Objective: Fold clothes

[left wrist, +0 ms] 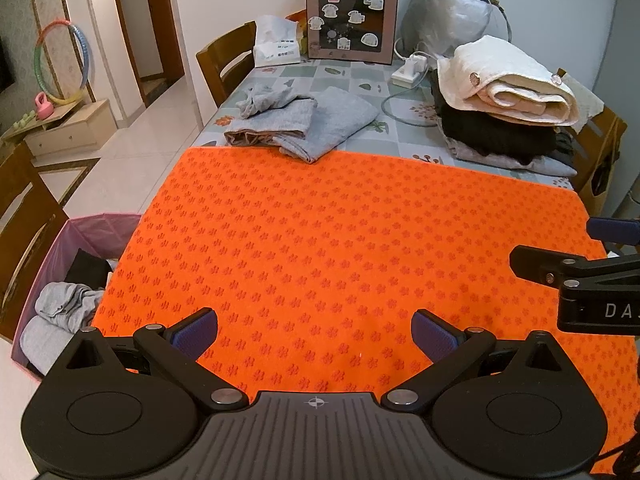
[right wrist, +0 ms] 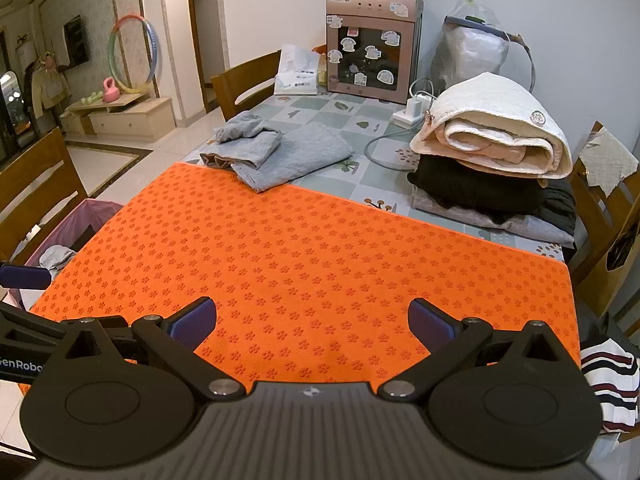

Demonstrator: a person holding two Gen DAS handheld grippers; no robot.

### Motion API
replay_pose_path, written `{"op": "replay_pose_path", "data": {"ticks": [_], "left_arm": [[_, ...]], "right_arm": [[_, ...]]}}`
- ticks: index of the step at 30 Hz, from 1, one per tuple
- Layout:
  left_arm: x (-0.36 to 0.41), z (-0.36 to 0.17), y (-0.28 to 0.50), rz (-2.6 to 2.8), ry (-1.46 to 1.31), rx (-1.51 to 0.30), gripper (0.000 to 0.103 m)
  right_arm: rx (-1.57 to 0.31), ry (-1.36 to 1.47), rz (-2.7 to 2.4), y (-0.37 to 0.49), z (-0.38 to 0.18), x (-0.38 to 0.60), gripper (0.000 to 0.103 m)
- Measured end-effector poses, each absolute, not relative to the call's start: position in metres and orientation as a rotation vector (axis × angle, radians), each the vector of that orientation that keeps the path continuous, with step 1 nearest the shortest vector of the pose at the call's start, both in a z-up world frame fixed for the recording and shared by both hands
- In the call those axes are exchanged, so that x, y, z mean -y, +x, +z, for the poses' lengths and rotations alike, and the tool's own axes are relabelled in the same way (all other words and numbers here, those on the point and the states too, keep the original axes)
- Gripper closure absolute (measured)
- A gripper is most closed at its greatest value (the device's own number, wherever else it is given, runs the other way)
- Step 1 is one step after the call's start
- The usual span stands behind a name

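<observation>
An orange mat (left wrist: 340, 240) (right wrist: 304, 264) with a flower pattern covers the near half of the table, and no garment lies on it. My left gripper (left wrist: 315, 334) hangs open over its near edge, nothing between the fingers. My right gripper (right wrist: 312, 322) is open too, also over the near edge; its fingers (left wrist: 532, 260) reach in from the right in the left wrist view. Grey garments (left wrist: 304, 120) (right wrist: 276, 148) lie loosely folded beyond the mat. A stack of folded clothes (left wrist: 508, 108) (right wrist: 492, 160), cream on black on grey, sits at the far right.
A pink bin (left wrist: 76, 268) (right wrist: 68, 232) with grey and dark clothes stands left of the table. A striped garment (right wrist: 610, 384) shows at the lower right. At the far end are a water dispenser (left wrist: 352, 12), a power strip (left wrist: 408, 72) with cable and a plastic bag (left wrist: 452, 12). Wooden chairs (left wrist: 228, 60) flank the table.
</observation>
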State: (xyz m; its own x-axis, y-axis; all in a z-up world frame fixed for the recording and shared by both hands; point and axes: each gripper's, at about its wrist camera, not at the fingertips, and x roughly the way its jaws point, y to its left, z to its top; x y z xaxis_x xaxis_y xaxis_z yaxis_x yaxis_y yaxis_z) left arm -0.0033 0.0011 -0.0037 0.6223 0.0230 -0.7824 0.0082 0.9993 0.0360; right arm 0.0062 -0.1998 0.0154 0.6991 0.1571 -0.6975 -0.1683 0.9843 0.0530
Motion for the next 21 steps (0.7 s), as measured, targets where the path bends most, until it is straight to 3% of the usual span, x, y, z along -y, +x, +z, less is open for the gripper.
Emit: {"op": "replay_pose_path", "data": {"ticks": [21], "left_arm": [[-0.0017,-0.0040,0.0010,0.014,0.042,-0.915,0.000]], "right_arm": [[-0.781,-0.011,0.179,0.0067,0.0141,0.2007,0.000]]}}
